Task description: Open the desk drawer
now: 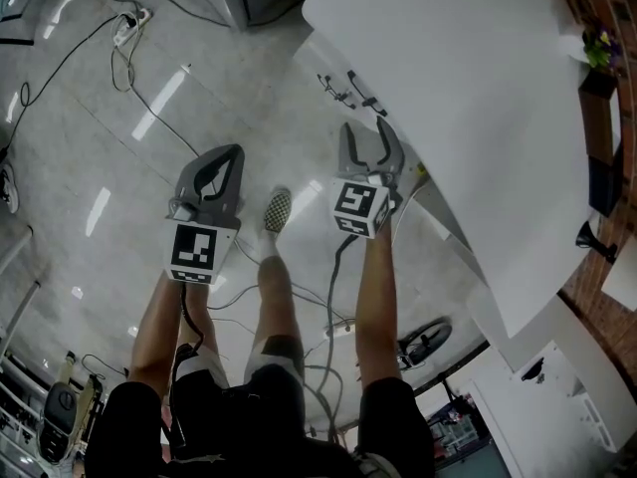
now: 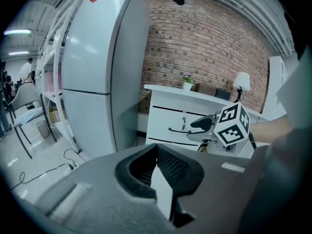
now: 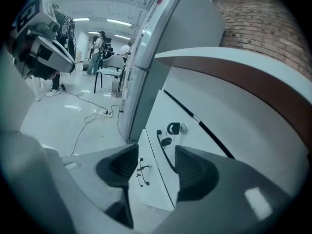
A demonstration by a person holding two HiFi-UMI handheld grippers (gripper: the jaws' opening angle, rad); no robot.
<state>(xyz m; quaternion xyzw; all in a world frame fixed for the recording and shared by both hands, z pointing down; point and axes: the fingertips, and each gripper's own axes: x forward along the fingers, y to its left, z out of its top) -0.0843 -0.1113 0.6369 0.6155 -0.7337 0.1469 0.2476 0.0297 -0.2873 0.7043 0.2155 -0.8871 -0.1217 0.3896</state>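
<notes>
1. Right forearm (image 1: pixel 376 297) reaches forward beside a checkered shoe (image 1: pixel 278 210), left of the white desk (image 1: pixel 478 118).
2. Glossy floor (image 1: pixel 90 147) with a power strip (image 1: pixel 132 25) spreads left of the desk; a brick wall (image 2: pixel 204 43) stands behind it.
3. Right gripper (image 1: pixel 364 127) tilts downward at the desk's drawer (image 3: pixel 168 113), jaws released around its handle (image 3: pixel 163 150).
4. Left gripper (image 1: pixel 231 157), farther from the desk, is clenched on nothing.

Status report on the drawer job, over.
Left claw shut, empty. Right claw open, facing black handle of white desk drawer, not gripping. Drawer looks closed. Nothing in the way.
</notes>
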